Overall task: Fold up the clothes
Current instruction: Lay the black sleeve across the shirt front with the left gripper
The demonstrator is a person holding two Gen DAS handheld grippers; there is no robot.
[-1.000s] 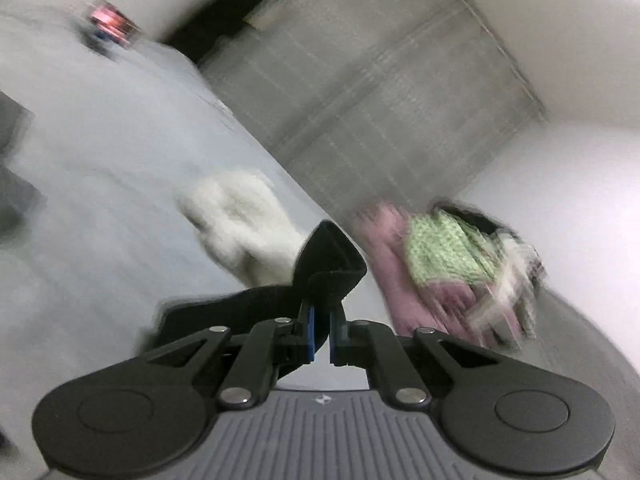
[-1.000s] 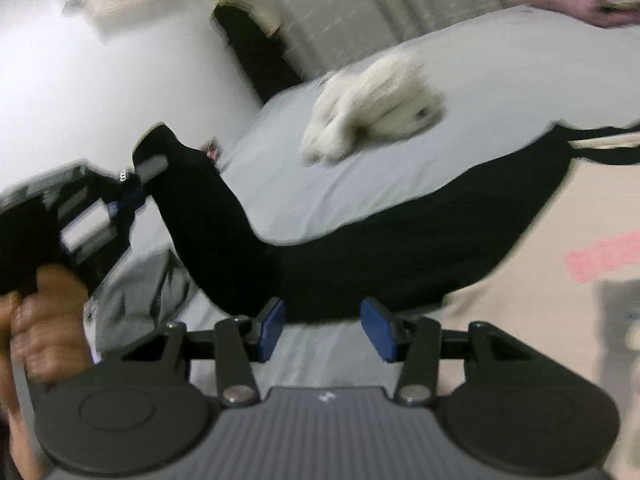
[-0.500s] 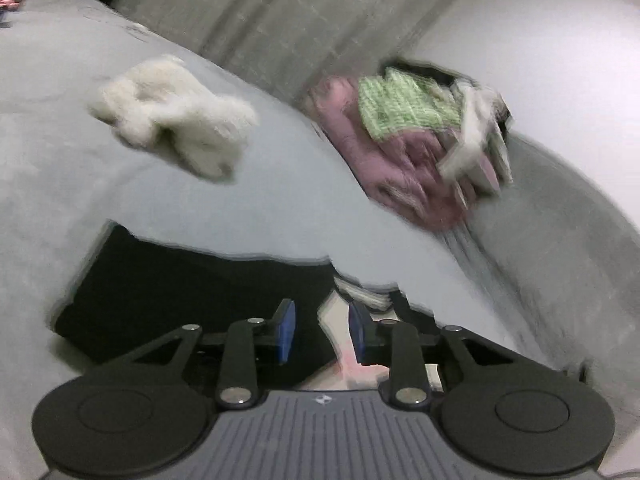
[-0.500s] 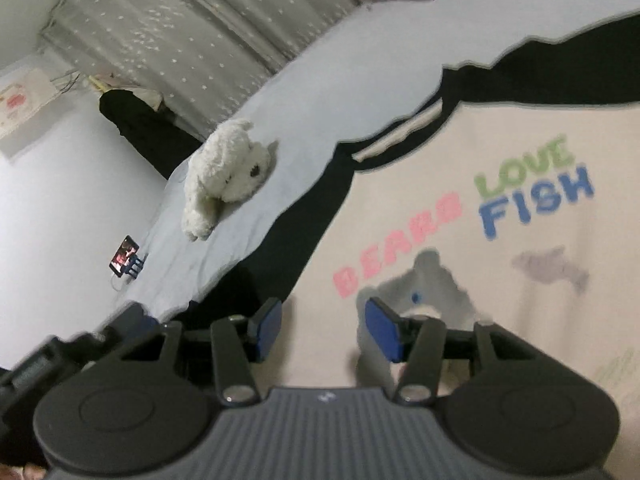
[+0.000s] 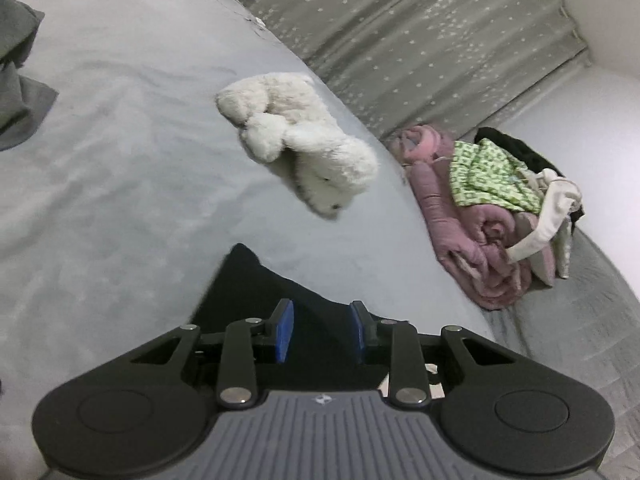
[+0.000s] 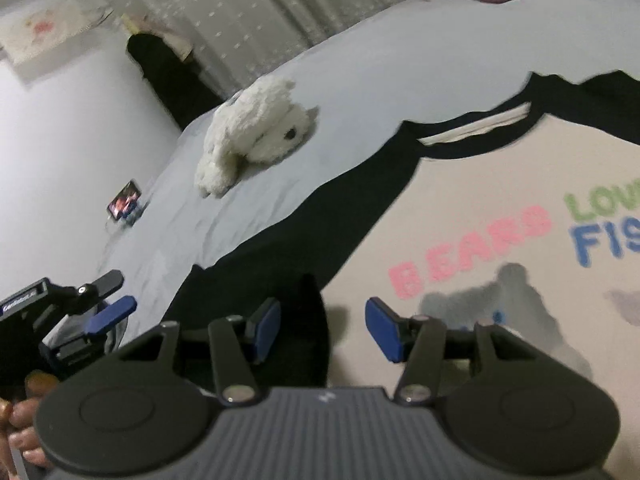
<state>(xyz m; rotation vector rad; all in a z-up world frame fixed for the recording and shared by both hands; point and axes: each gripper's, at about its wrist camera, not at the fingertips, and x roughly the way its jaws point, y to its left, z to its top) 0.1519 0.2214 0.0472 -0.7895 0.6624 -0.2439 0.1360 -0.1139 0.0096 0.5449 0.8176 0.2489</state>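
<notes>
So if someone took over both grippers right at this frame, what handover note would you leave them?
Left gripper: open, nothing pinched, over the black sleeve, which lies flat on the bed.
Right gripper: open, empty, over the point where the sleeve meets the cream front of the shirt.
Shirt lies print side up on the bed; the plush toy sits beyond it, and the pile of other clothes at the far edge.
Done: shirt laid out; whether any fold is made cannot be told.
Left: probably sleeves in, then fold the body.
</notes>
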